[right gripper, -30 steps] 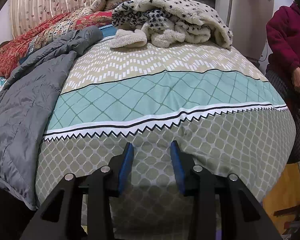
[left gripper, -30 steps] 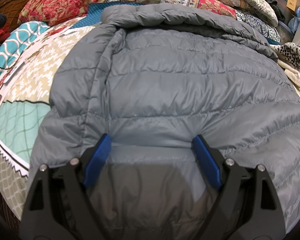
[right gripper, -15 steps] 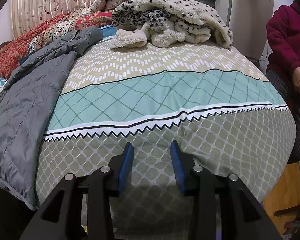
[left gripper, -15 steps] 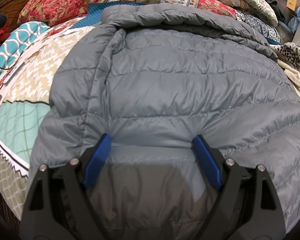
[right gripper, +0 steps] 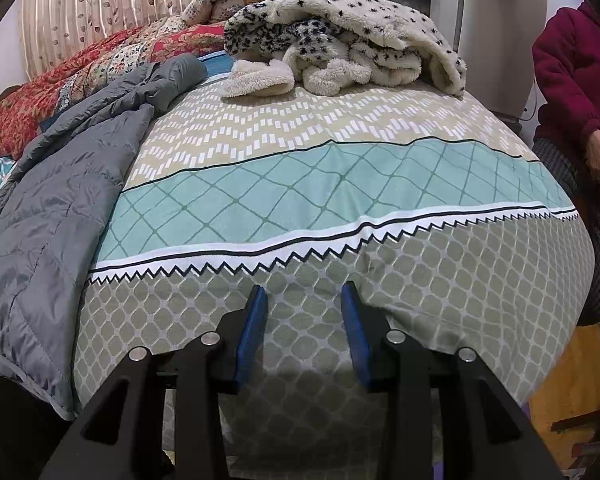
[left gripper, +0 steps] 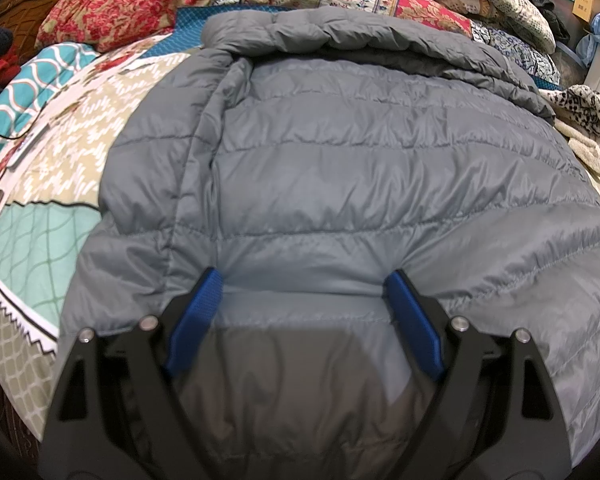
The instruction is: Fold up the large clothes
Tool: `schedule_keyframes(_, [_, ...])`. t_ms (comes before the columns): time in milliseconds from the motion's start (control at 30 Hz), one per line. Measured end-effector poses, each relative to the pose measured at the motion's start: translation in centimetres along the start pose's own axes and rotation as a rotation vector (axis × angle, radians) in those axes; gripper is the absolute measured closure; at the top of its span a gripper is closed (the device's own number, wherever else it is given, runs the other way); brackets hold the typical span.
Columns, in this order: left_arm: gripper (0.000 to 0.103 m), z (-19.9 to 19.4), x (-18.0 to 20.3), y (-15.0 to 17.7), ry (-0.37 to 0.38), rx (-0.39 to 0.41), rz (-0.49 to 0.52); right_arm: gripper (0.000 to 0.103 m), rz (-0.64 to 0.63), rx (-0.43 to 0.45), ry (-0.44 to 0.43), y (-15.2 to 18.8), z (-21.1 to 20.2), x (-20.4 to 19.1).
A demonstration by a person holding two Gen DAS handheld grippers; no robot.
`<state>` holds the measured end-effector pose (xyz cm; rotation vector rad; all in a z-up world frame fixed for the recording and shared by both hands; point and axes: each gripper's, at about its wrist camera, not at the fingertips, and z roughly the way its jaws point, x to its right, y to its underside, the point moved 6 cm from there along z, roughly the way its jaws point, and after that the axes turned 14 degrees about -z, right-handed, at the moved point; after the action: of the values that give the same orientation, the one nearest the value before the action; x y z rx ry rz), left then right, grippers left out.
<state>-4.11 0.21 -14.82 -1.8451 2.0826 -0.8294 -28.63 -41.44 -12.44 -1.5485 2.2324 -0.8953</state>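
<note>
Patterned cotton bedspread (right gripper: 340, 200), teal diamond band over a beige lattice, covers the whole bed I'm working at. Largest item on it is the grey quilted puffer jacket (left gripper: 360, 184), spread flat with its collar end away from me; it fills most of the left wrist view. In the right wrist view the same jacket (right gripper: 60, 216) lies along the left side of the bed, hem near the front edge.

Red floral quilt (left gripper: 132, 4) is piled behind the jacket at the head end. Cream fleece blanket with black spots (right gripper: 352, 40) sits bunched at the far right of the bed, well apart from the jacket's hem.

A person in a dark red fleece top (right gripper: 572, 80) sits beside the bed at right.

My left gripper (left gripper: 304, 280) hangs over the lower part of the jacket, jaws spread wide; blue pads (left gripper: 196, 320) sit either side of a quilted panel, can't tell if they touch it, nothing clamped. My right gripper (right gripper: 303, 296) is over bare bedspread near the front edge, jaws about half apart, empty, clear of the jacket.
</note>
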Motion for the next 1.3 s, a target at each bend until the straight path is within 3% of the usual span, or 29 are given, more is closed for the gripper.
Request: schedule_keyframes(1300, [0.021,0.1,0.3,-0.1,0.001,0.001,0.0,0.061,-0.002,0.011,-0.014,-0.3,0.3,1.0])
